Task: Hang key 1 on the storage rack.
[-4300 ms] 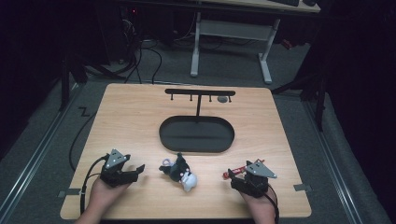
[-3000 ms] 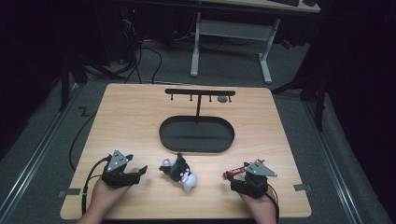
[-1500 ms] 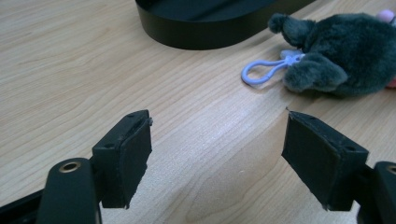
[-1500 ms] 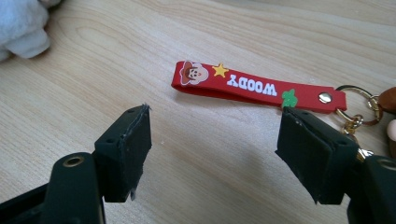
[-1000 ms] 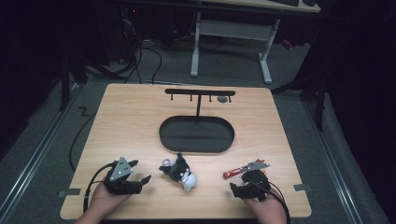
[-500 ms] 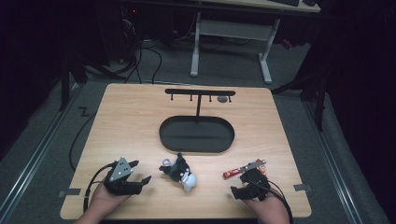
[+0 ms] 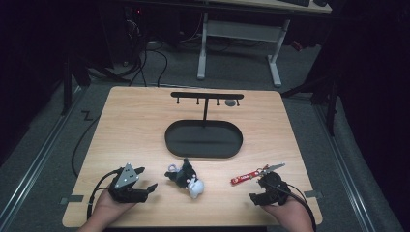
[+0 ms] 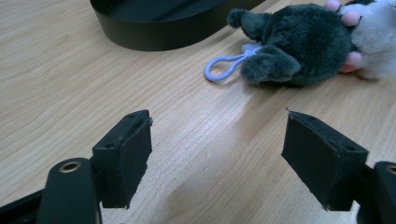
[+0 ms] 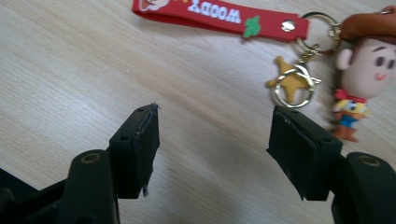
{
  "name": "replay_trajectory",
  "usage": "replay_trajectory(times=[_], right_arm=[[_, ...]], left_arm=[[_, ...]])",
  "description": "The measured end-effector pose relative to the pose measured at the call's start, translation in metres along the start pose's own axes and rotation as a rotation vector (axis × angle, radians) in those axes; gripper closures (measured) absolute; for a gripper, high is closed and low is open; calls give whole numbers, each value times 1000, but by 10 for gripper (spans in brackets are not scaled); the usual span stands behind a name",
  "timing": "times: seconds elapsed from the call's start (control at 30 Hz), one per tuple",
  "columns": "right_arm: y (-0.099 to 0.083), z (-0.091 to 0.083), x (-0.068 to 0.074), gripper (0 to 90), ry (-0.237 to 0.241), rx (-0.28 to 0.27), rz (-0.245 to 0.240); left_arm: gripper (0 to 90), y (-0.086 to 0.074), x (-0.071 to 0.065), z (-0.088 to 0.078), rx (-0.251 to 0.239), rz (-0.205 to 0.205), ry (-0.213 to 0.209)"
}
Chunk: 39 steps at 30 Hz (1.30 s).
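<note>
The right gripper (image 7: 255,197) sits near the front edge of the worktop (image 7: 135,125) at about five o'clock, lower and nearer that edge than a few seconds ago, when it rode higher with its grey plate showing; the left gripper (image 7: 147,186) at seven o'clock has turned a little over the same stretch but kept its place. In the right gripper view the jaws stand partly open over bare wood with nothing between them, and they have just been closing in from a wider gap; the Woody keychain (image 9: 219,14) lies just beyond them at twelve to two o'clock, its red strap (image 7: 244,177) across the top, the gold star clip (image 9: 292,84) and the little cowboy figure (image 9: 362,70) just past the right-hand jaw. My reading is that the right hand is narrowing its jaws to suit the thin strap or ring before reaching in; the grasp itself is not yet made.

In the left gripper view the jaws are wide apart and hold nothing; the grey plush toy (image 8: 299,46) with its pale blue loop (image 8: 224,70) lies ahead at one o'clock, apart from them, beside the black oval tray (image 8: 154,32). The T-shaped hook rack (image 7: 207,96) rises behind that tray at twelve o'clock, probably where the keychain is meant to hang.
</note>
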State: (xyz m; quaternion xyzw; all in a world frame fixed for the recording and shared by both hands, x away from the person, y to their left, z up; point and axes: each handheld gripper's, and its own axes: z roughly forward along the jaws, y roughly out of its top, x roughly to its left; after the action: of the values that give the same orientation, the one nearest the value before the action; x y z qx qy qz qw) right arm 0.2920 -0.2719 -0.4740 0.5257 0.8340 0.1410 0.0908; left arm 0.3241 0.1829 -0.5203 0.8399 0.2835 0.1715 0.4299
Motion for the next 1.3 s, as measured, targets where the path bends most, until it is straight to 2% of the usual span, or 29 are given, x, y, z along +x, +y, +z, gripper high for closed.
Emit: replay_trajectory(times=[0.2,0.43,0.6,0.83,1.3], right_arm=[[3,-4,-13,362,-25,0,23],[7,-3,-34,446,-52,20,44],[12,-5,-43,489,-73,22,52],[24,-3,-51,516,-107,31,70],[36,7,-57,549,-110,64,82]], left_arm=[[241,0,0,0,3,1,-2],[240,0,0,1,8,7,-1],[241,0,-1,2,11,10,-4],[241,0,-1,1,10,15,-5],[241,-1,-1,1,12,18,-10]])
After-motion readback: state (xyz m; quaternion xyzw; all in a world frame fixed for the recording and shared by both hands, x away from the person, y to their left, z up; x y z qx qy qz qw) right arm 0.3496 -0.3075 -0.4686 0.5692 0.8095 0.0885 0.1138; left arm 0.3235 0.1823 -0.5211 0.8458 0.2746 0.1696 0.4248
